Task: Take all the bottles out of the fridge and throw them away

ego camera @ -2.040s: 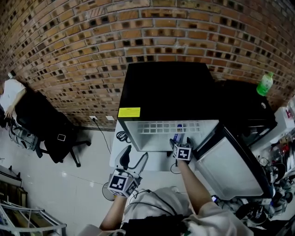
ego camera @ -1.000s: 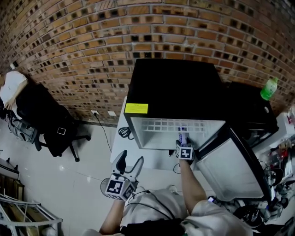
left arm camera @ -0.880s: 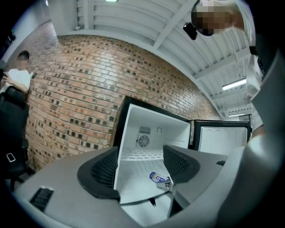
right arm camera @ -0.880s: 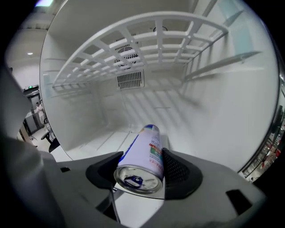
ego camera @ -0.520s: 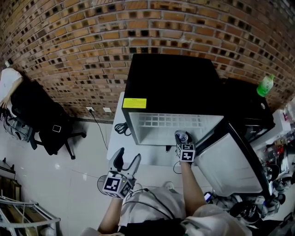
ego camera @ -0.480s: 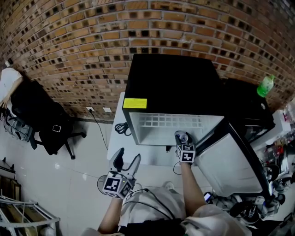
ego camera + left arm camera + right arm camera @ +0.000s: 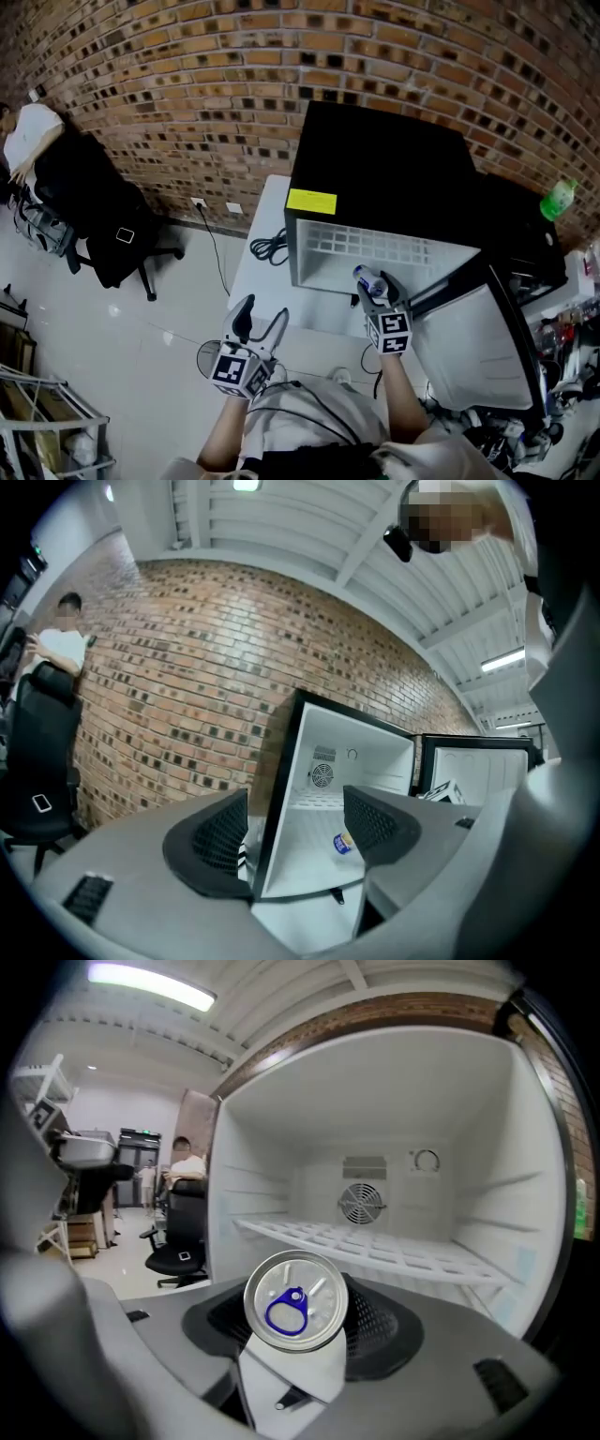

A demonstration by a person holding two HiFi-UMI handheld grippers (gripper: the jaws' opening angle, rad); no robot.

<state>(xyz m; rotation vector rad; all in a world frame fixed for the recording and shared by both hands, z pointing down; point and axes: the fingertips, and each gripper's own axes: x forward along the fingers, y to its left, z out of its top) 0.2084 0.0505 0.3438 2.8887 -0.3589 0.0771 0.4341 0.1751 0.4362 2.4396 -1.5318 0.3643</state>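
One black fridge (image 7: pixel 375 169) is counted, set on one white table (image 7: pixel 262 291), with its one door (image 7: pixel 478 337) swung open. Inside it, one wire shelf (image 7: pixel 375 1251) and one round fan (image 7: pixel 361 1204) are seen. One yellow sticker (image 7: pixel 311 201) is found at the front left corner of the fridge top. One drinks can (image 7: pixel 296 1299) with a blue pull tab is counted, and one green bottle (image 7: pixel 558 199) at the far right edge of the dark unit (image 7: pixel 516 225) beside the fridge. One coiled cable (image 7: pixel 272 247) is seen near the table's back edge. Two grippers are counted, the left gripper (image 7: pixel 262 317) and the right gripper (image 7: pixel 375 286), each carrying one marker cube (image 7: pixel 392 333). One office chair (image 7: pixel 103 234) and one seated person (image 7: pixel 26 141) are counted.
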